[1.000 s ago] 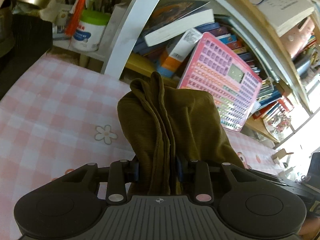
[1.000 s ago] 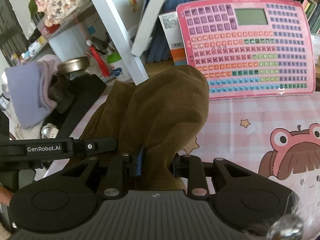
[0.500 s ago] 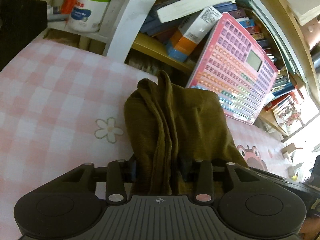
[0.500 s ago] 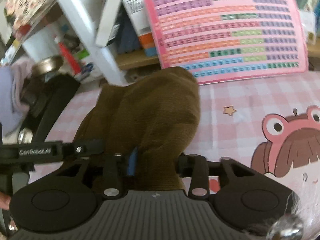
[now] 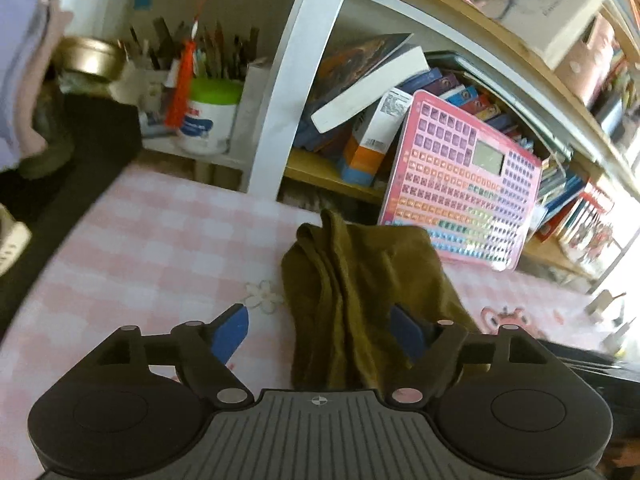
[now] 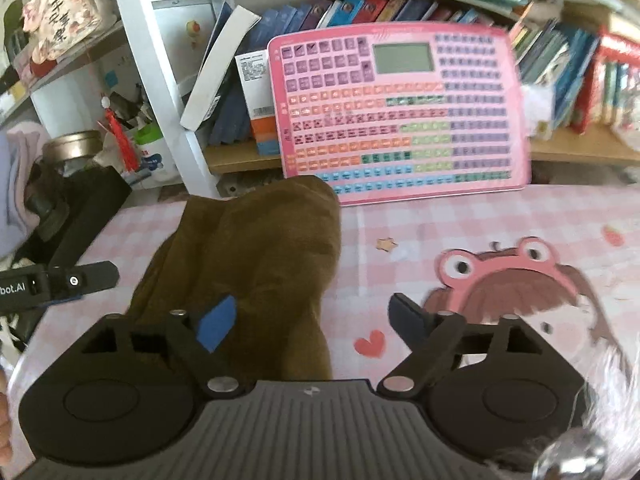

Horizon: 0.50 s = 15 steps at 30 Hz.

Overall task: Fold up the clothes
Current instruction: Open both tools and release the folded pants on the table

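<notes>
Below a cluttered bookshelf [image 5: 472, 52] where a green-lidded tub [image 5: 210, 120] holds pens, the folded olive-brown garment [image 5: 360, 292] lies bunched on the pink checked surface [image 5: 160, 240], left tongs [image 5: 320, 330] and right tongs [image 6: 310, 320] both spread apart.

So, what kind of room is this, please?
Probably a child's bedroom or study corner at home: a crowded bookshelf, a pink toy keyboard leaning on it, and a pink checked cartoon cloth under the brown garment.
</notes>
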Each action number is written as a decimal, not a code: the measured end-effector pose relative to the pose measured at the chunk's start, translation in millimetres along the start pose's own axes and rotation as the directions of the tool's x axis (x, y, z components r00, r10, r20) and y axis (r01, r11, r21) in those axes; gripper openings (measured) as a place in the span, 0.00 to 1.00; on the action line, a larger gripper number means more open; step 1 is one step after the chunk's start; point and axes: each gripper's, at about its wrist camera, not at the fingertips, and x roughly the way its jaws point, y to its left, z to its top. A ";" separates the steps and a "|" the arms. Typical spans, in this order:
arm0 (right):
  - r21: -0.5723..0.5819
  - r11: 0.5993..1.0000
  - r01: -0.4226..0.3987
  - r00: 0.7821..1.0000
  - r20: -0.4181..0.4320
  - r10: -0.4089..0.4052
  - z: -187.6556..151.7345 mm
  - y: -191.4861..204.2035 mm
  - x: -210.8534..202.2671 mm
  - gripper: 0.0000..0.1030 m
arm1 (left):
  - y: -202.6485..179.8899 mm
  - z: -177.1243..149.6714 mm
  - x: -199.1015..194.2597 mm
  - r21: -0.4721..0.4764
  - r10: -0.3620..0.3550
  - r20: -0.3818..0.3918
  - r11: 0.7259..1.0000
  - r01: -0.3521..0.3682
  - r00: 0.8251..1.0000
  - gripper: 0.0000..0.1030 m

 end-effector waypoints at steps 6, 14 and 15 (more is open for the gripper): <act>-0.051 0.996 0.071 0.997 0.025 -0.070 -26.4 5.2 -33.2 0.98 | -28.4 -30.5 -32.7 0.074 0.116 0.005 0.990 -0.117 0.993 0.94; -0.089 0.996 0.023 1.000 0.003 -0.022 -45.2 4.8 -51.6 0.99 | -55.0 -57.5 -52.9 0.082 0.145 -0.009 0.986 -0.144 0.989 0.99; -0.091 0.996 0.022 1.000 0.003 -0.021 -46.1 4.4 -52.7 0.99 | -56.8 -58.8 -54.1 0.080 0.154 -0.012 0.985 -0.152 0.988 0.99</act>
